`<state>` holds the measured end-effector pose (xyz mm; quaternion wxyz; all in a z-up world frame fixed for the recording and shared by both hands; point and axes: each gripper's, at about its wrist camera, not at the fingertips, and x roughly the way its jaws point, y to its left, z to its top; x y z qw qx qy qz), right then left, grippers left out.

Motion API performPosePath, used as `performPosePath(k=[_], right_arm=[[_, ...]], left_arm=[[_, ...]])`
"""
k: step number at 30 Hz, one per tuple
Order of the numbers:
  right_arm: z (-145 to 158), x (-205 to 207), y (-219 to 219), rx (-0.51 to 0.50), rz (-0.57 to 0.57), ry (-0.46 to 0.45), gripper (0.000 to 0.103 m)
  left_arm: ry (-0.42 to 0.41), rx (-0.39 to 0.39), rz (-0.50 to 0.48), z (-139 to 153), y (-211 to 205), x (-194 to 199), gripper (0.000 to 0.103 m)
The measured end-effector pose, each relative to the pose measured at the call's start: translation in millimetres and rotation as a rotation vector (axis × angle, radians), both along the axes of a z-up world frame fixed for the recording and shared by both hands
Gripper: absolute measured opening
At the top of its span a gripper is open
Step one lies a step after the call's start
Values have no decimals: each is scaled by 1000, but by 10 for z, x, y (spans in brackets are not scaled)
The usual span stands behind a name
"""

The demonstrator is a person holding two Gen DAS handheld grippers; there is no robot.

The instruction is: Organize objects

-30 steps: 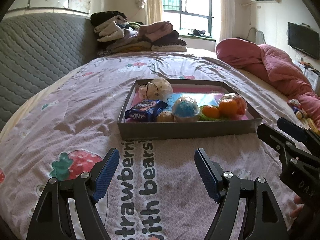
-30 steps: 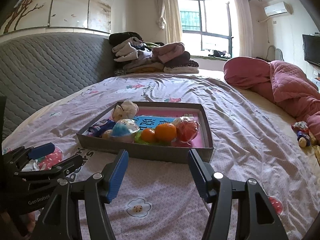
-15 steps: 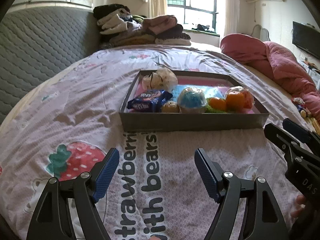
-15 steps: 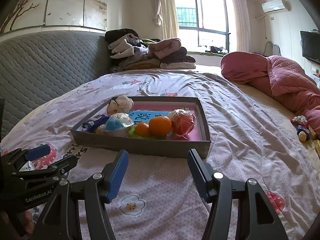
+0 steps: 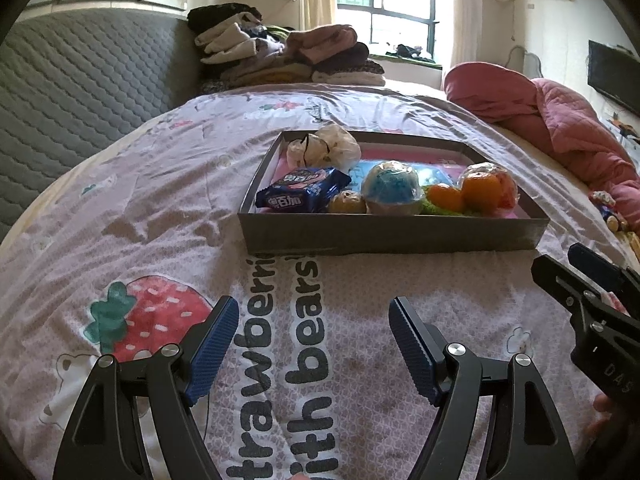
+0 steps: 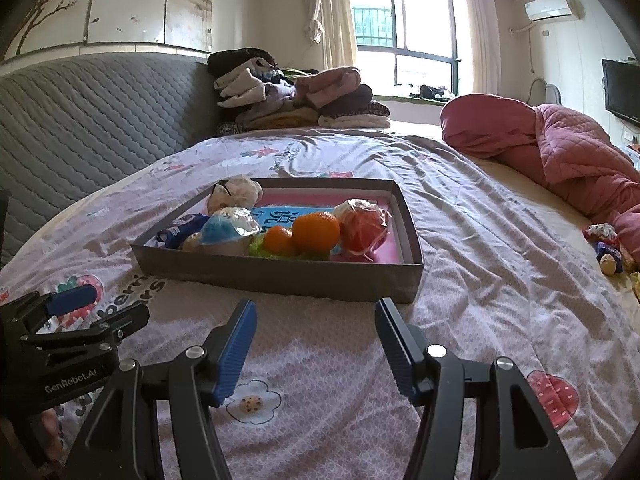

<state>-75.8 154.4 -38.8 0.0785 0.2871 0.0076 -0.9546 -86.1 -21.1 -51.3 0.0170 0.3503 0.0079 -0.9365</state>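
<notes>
A grey shallow box (image 5: 392, 234) (image 6: 280, 276) with a pink inside lies on the bed. It holds a blue biscuit packet (image 5: 304, 194), a white bagged bundle (image 5: 324, 148), a blue-topped wrapped cake (image 5: 394, 186) (image 6: 230, 226), two oranges (image 5: 478, 192) (image 6: 316, 230), a red wrapped ball (image 6: 362, 228) and a small round brown item (image 5: 348, 202). My left gripper (image 5: 314, 320) hovers open over the sheet in front of the box, nothing between its fingers. My right gripper (image 6: 316, 320) also stands open and empty, just short of the box's near wall.
The bed sheet (image 5: 160, 220) bears a strawberry print and large lettering. A grey quilted headboard (image 5: 80, 80) runs along the left. Folded clothes (image 5: 288, 56) are piled at the far end, a pink quilt (image 6: 560, 160) lies at right, small toys (image 6: 608, 248) beside it.
Both views have tilted slightly, so the box sits a little lower in the left wrist view and higher in the right. Neither gripper has changed its opening.
</notes>
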Motion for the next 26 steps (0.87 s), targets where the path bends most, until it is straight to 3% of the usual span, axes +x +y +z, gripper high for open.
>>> performPosePath(k=[26], right_arm=[[-76, -62, -19, 1, 8, -24, 61]], left_arm=[[0, -4, -15, -71, 34, -6, 78]])
